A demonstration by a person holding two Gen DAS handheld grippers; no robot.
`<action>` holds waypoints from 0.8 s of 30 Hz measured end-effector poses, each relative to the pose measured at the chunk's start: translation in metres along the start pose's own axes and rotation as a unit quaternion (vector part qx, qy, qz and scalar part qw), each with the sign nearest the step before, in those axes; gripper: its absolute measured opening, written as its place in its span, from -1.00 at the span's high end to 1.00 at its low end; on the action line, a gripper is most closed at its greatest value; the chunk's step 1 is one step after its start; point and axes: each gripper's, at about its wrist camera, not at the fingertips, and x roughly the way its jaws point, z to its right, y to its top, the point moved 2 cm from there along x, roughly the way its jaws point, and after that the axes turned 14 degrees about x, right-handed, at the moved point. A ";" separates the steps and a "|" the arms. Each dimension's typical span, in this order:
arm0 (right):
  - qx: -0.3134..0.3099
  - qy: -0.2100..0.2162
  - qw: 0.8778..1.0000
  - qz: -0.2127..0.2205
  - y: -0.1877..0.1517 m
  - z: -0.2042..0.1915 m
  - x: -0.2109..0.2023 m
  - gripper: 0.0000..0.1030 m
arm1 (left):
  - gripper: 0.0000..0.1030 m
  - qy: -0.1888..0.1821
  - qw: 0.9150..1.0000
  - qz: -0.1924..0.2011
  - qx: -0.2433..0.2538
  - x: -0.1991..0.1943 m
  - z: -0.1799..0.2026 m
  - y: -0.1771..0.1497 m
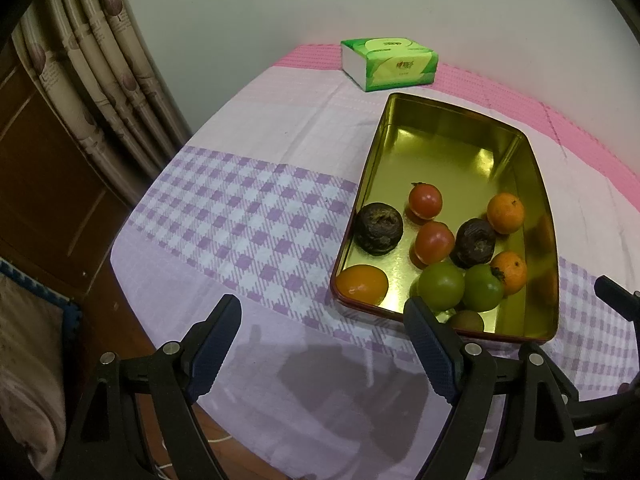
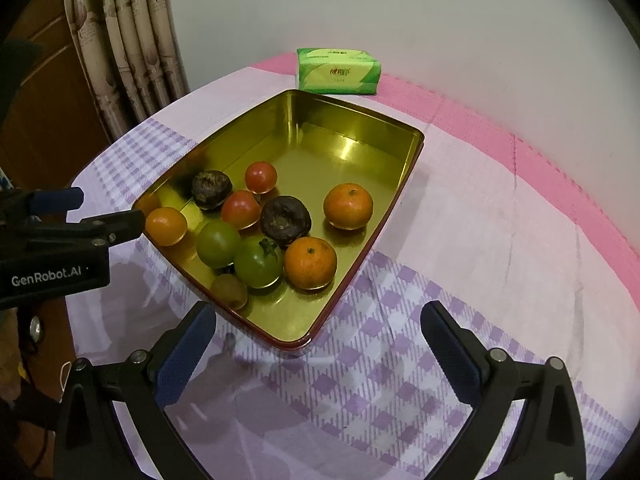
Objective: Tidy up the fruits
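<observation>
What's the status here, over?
Left gripper and right gripper open, empty, short of tin. All fruit, like orange, inside. Tissue pack beyond, clear.

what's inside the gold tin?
The tin holds three oranges, two red tomatoes, two green ones, two dark shrivelled fruits, one small brown fruit. Anything beneath them is hidden.
</observation>
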 end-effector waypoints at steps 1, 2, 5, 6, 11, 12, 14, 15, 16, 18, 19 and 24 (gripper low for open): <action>0.000 0.001 1.000 0.000 0.000 0.000 0.000 -0.97 | -0.62 0.000 1.000 -0.001 0.000 0.001 0.000 0.000; 0.000 0.000 1.000 0.000 0.000 0.000 0.001 -0.97 | -0.62 0.001 1.000 -0.001 0.001 0.001 0.000 0.000; 0.001 0.001 1.000 -0.002 0.000 0.000 0.002 -0.97 | -0.62 0.001 1.000 -0.001 0.001 0.001 0.000 0.000; 0.001 0.000 1.000 -0.002 -0.001 0.001 0.001 -0.97 | -0.62 0.001 1.000 -0.001 0.001 0.001 0.000 0.000; 0.002 0.001 1.000 -0.005 -0.003 0.001 0.004 -0.97 | -0.62 0.002 1.000 -0.003 0.000 0.001 0.000 0.000; 0.002 0.001 1.000 -0.006 -0.003 0.001 0.004 -0.97 | -0.62 0.002 1.000 -0.003 0.001 0.002 0.000 0.000; 0.003 0.002 1.000 -0.010 -0.004 0.002 0.007 -0.97 | -0.62 0.002 1.000 -0.003 0.002 0.002 0.000 -0.001; 0.004 0.003 1.000 -0.012 -0.005 0.002 0.008 -0.97 | -0.62 0.002 1.000 -0.003 0.002 0.002 0.000 -0.001; 0.004 0.004 1.000 -0.014 -0.006 0.002 0.008 -0.97 | -0.62 0.002 1.000 -0.003 0.003 0.002 0.000 -0.001; 0.004 0.003 1.000 -0.016 -0.006 0.002 0.010 -0.97 | -0.62 0.002 1.000 -0.003 0.005 0.003 0.000 -0.001; 0.003 0.004 1.000 -0.016 -0.007 0.002 0.010 -0.97 | -0.62 0.003 1.000 -0.003 0.005 0.003 0.000 -0.001; 0.001 0.005 1.000 -0.018 -0.007 0.002 0.011 -0.97 | -0.62 0.002 1.000 -0.003 0.006 0.003 0.001 -0.001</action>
